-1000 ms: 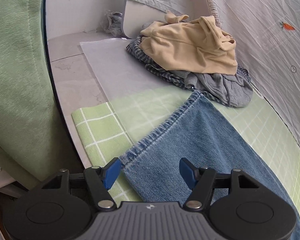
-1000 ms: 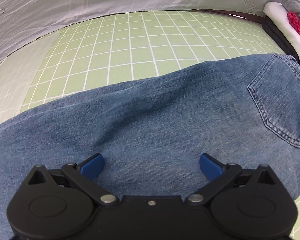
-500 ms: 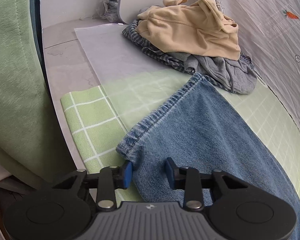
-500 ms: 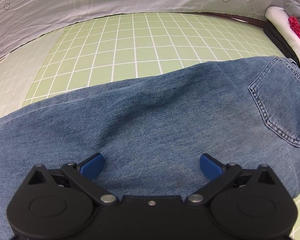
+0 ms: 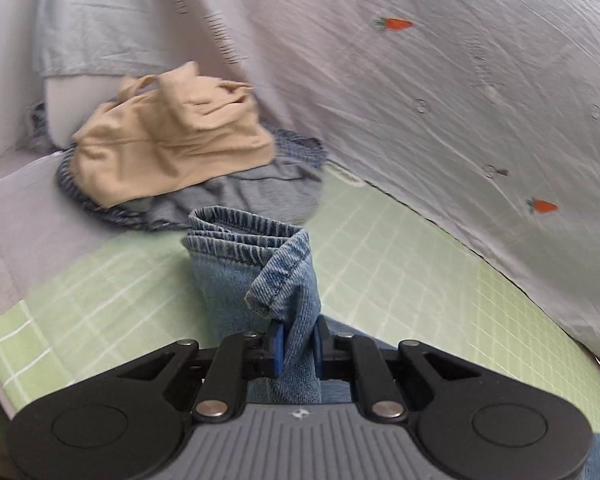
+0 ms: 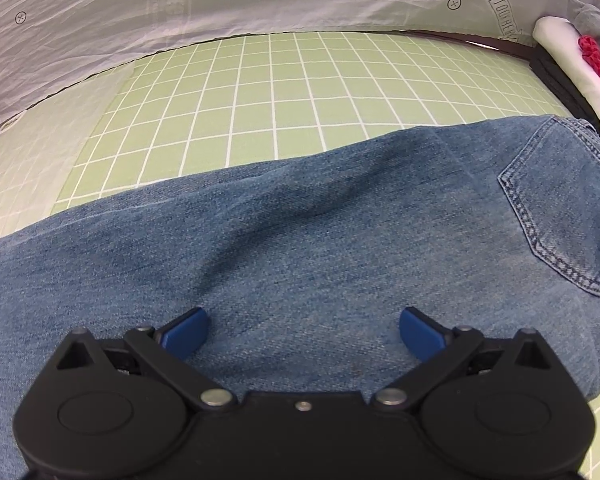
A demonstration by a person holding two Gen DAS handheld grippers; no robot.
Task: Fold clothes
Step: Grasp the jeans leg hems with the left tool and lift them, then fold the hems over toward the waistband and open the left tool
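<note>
A pair of blue jeans (image 6: pixel 300 240) lies across a green gridded mat (image 6: pixel 260 92). My left gripper (image 5: pixel 298 346) is shut on the hem end of the jeans leg (image 5: pixel 260 256), which is bunched and lifted above the mat (image 5: pixel 400 264). My right gripper (image 6: pixel 302 334) is open and hovers just over the upper leg of the jeans, left of the back pocket (image 6: pixel 564 216); it holds nothing.
A heap of unfolded clothes, a tan garment (image 5: pixel 172 136) on grey and blue checked ones (image 5: pixel 260 196), sits at the mat's far left end. A white sheet with carrot prints (image 5: pixel 440 80) hangs behind. Folded items (image 6: pixel 580 64) are stacked at the mat's right end.
My left gripper has closed on the leg hem and lifted it, swinging to face the back sheet. My right gripper has stayed open over the jeans.
</note>
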